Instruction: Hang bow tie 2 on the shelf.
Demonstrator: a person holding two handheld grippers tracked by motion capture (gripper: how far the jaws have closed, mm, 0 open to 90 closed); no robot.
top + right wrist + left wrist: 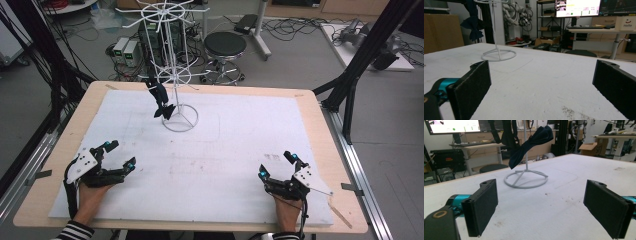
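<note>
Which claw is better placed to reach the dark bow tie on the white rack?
Left, probably: the left claw rests nearer the bow tie, with open jaws facing it.

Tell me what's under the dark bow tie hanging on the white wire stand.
Under the bow tie lies the ring base of the stand, resting on the white mat. Nothing else sits there. Its hook is hidden behind the fabric.

A black round stool (225, 45) stands behind the wooden table (320, 120) among floor cables (295, 25).
</note>
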